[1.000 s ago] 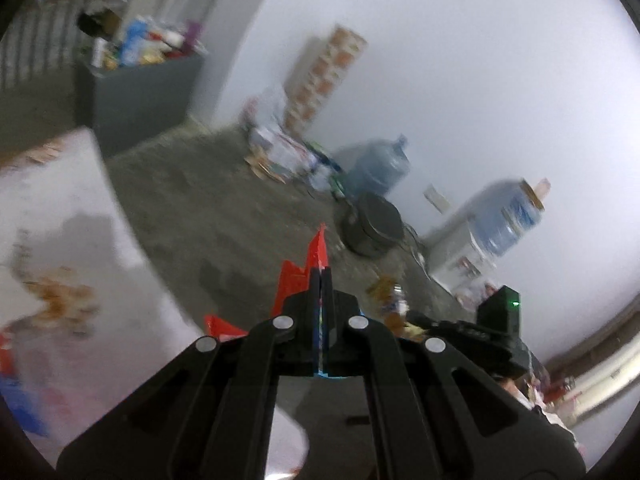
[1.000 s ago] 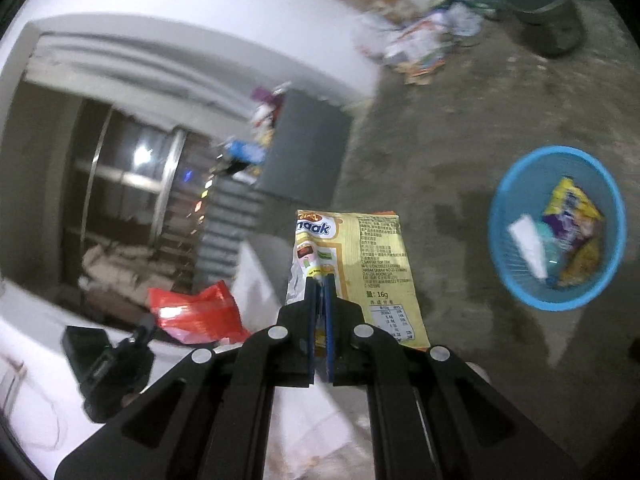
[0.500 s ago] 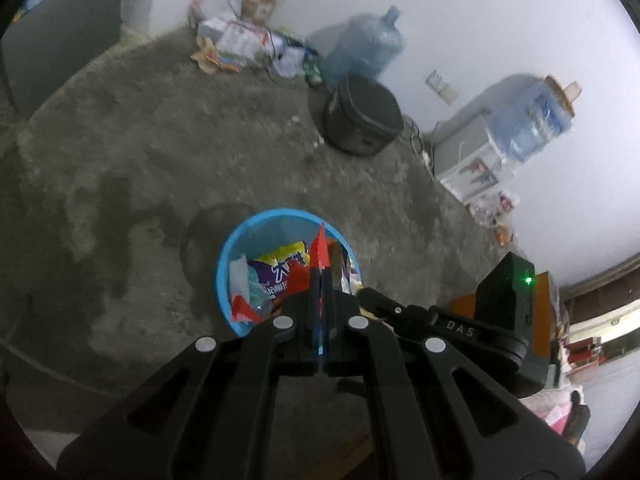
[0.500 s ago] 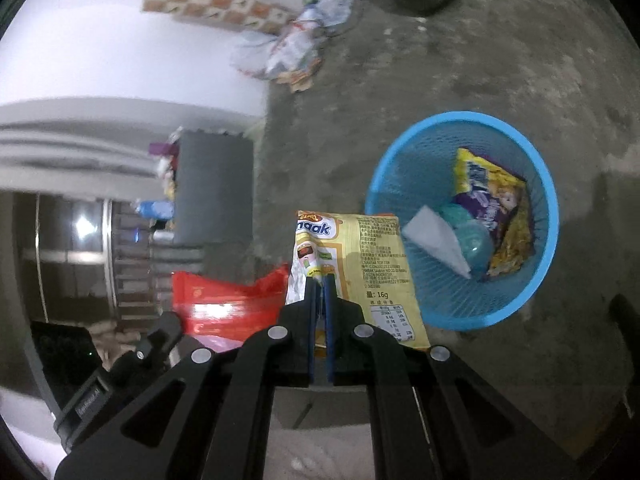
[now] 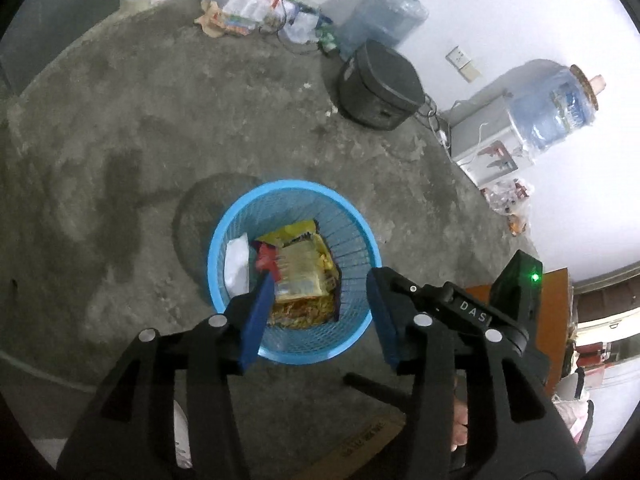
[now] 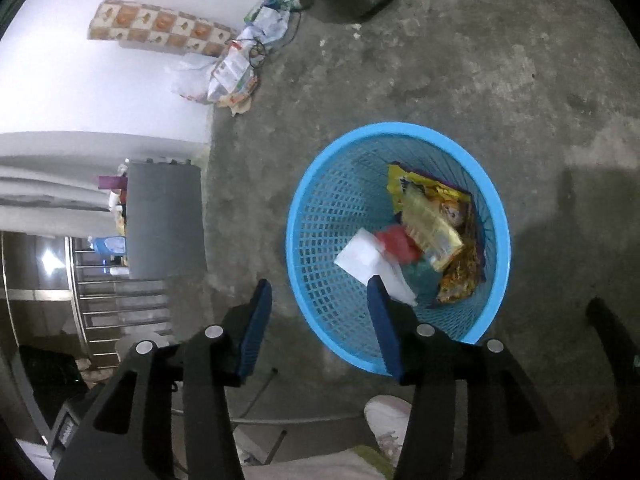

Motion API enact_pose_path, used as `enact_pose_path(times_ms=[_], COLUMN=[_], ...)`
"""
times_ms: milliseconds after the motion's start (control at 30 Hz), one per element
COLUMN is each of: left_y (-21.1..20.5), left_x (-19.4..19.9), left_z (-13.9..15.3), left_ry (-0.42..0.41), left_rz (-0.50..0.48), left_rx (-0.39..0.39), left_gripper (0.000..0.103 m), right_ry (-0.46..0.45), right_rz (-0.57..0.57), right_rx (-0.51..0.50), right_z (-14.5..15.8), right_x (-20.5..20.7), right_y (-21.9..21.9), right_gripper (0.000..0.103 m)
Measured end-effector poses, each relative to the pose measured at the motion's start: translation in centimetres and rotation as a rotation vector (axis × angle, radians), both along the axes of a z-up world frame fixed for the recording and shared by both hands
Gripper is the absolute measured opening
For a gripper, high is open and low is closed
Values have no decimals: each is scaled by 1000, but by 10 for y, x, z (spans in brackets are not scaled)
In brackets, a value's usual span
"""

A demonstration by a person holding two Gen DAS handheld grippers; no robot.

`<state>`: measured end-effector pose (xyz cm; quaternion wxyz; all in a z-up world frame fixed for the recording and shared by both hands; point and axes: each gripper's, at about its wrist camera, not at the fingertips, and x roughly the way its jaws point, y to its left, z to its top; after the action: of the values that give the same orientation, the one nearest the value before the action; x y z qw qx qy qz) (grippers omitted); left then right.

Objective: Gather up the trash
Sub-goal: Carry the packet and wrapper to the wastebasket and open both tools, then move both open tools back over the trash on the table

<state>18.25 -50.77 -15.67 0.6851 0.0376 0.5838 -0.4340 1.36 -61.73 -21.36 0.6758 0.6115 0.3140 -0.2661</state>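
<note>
**Both grippers above the trash basket, jaws parting**

Your left gripper (image 5: 318, 314) and right gripper (image 6: 318, 326) are opening with nothing between the pads. The yellow snack wrapper (image 5: 302, 266) and red wrapper (image 6: 396, 242) lie inside the blue basket (image 5: 224, 236) on the concrete floor (image 5: 120, 140).

Both claws, left (image 5: 318, 312) and right (image 6: 320, 320), are opening, their red wrapper (image 5: 266, 258) and yellow packet (image 5: 302, 270) now lying in the blue basket (image 5: 224, 240).

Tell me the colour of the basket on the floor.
Bright blue, with a mesh wall: the basket shows best in the right wrist view.
</note>
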Motion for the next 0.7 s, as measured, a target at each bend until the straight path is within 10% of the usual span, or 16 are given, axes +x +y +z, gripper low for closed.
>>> enact_pose_path(times_ms=[367, 700], left_y=[95, 283], left_x=[-21, -43], left_z=[131, 230], left_ry=[-231, -447], left_rz=[76, 184], left_rx=[-99, -117], left_gripper=[53, 64], right_ry=[-139, -313], right_rz=[182, 565], right_rx=[-176, -140], right_z=[115, 198], right_x=[26, 108], right_y=[58, 178], right_gripper=[57, 68])
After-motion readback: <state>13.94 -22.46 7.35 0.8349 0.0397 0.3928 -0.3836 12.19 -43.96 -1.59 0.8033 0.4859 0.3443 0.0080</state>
